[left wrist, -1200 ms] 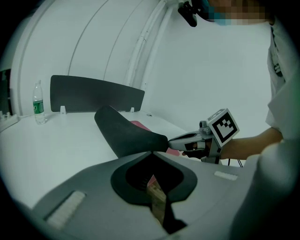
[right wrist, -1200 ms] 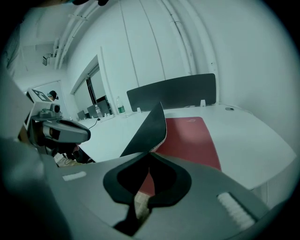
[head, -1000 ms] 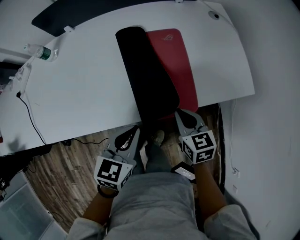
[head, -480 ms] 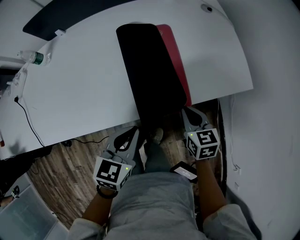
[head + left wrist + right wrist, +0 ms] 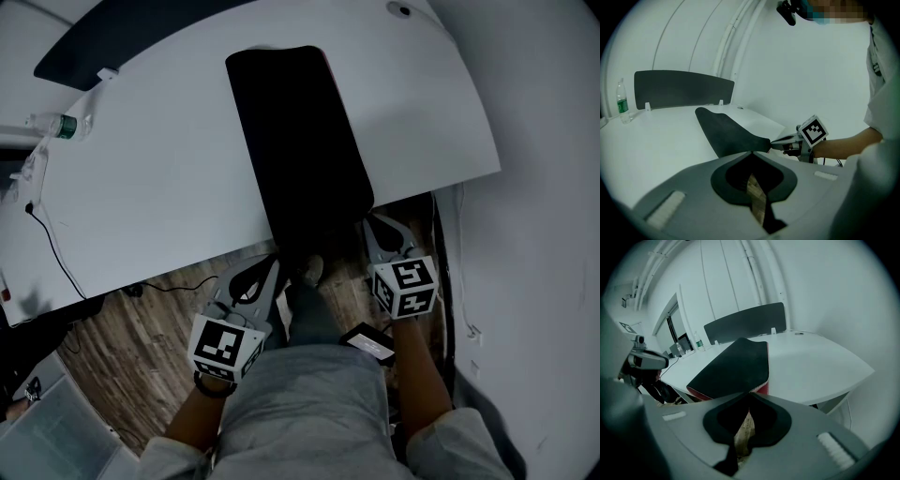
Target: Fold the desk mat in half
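Across the white tabletop [image 5: 169,178] the desk mat [image 5: 300,141] was seen doubled over, black face up, its near end overhanging the near edge. That end was clamped by the left claw [image 5: 277,262] and the right claw [image 5: 367,225]. The fold was judged essentially made; only squaring and release were left.

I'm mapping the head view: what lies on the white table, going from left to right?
water bottle → desk mat, folded black side up → small round dark fitting near the table's far corner
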{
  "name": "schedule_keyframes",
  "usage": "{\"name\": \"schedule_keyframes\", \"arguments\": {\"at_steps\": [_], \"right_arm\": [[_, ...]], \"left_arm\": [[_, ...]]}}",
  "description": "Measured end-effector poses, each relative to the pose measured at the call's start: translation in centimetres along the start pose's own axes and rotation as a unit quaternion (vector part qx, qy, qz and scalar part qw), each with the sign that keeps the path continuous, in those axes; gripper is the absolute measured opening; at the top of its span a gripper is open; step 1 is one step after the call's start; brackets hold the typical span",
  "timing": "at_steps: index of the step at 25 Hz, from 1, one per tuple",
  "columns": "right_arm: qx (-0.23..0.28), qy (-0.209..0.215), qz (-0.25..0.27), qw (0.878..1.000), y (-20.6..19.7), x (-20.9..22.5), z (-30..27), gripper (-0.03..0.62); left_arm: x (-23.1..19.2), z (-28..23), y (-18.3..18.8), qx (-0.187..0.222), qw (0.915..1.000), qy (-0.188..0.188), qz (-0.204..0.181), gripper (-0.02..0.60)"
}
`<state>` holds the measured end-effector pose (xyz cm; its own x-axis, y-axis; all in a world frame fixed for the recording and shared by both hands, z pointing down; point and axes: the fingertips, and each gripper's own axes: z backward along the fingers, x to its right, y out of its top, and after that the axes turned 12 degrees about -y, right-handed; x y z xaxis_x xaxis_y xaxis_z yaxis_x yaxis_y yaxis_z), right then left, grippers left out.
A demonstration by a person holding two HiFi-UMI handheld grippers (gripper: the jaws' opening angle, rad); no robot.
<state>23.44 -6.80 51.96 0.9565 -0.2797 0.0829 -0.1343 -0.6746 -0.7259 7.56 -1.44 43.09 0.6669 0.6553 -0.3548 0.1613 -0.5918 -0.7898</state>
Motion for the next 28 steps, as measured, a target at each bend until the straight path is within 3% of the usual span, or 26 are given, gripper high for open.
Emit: {"name": "schedule_keyframes", "arguments": {"at_steps": [14,23,28], "right_arm": [[-0.025,-0.001,0.016,1.0,-1.7,0.0,-0.8,0.018],[-0.071,-0.021,0.014,0.997,-4.3,1.0,-1.2,0.008],[-0.064,-0.026,0.013,0.998,-4.0,1.2,-0.6,0.008]], "left_arm": [[-0.1,-0.3,-0.8,-0.01,0.9999,0.001,0.004,0.018],[-0.4,0.1,-1.4,-0.013,0.9999,0.003,0.008,0.018],[-0.3,0.1,-1.3,-0.01,0.9999,0.0,0.008,0.018]]}}
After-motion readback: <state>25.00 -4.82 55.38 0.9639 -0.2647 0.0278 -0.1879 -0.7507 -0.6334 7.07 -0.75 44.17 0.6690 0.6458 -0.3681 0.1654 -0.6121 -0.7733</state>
